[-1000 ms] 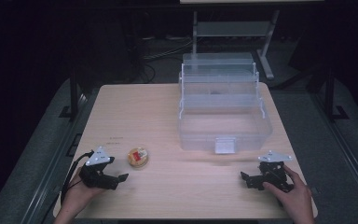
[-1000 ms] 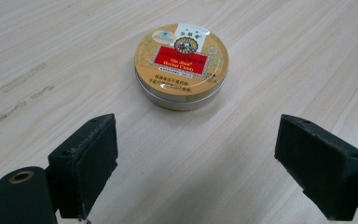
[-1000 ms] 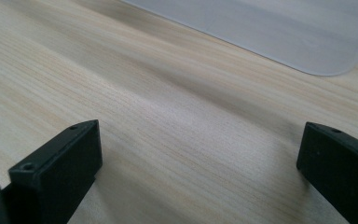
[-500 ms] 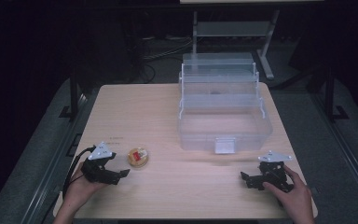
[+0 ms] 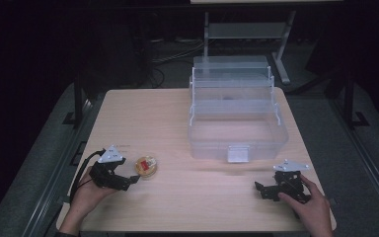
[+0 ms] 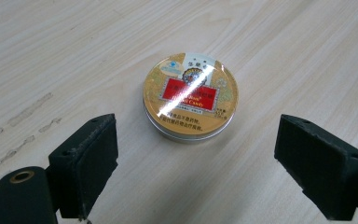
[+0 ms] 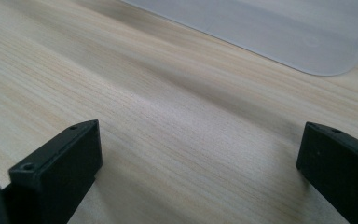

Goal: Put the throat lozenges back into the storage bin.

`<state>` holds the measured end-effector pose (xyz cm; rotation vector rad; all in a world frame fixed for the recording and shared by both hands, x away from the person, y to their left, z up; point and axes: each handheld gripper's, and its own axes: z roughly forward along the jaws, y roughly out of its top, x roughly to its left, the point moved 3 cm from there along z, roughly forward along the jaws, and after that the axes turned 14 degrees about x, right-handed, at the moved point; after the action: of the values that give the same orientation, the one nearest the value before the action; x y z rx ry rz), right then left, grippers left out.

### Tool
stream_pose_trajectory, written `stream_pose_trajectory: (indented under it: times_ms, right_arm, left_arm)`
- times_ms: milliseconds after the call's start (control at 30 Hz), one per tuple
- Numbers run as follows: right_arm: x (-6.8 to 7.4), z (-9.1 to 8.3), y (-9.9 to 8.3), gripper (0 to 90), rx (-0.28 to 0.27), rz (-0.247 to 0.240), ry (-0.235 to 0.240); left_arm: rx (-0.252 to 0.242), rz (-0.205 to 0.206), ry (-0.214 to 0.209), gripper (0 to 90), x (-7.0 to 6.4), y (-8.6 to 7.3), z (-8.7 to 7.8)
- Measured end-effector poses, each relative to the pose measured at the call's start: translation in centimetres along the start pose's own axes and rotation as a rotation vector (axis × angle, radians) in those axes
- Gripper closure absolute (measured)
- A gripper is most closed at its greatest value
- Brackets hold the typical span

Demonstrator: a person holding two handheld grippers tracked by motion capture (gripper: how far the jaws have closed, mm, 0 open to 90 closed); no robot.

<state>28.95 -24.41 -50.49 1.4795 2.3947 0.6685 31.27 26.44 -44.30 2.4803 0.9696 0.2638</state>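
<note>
A small round tin point(image 6: 190, 96) lies flat on the wooden table, lid up and closed. Its lid is gold with a red label, and its side is silver metal. It sits near the table's front left, just ahead of my left claw point(image 6: 209, 154), untouched.

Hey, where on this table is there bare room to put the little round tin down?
The pale wooden table is bare left of the clear plastic tiered box, and along the near edge between the left gripper and the right gripper. It is tight around the round gold tin with a red label, just beyond the left jaws.
</note>
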Motion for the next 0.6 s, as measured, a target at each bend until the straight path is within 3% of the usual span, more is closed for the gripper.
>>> stream_pose_trajectory:
  times_ms: [600]
  right_arm:
    - [0.0, 0.0, 0.0, 0.0, 0.0, 0.0, 0.0]
  left_arm:
    - [0.047, 0.023, 0.013, 12.8, 0.2, 1.8, 0.7]
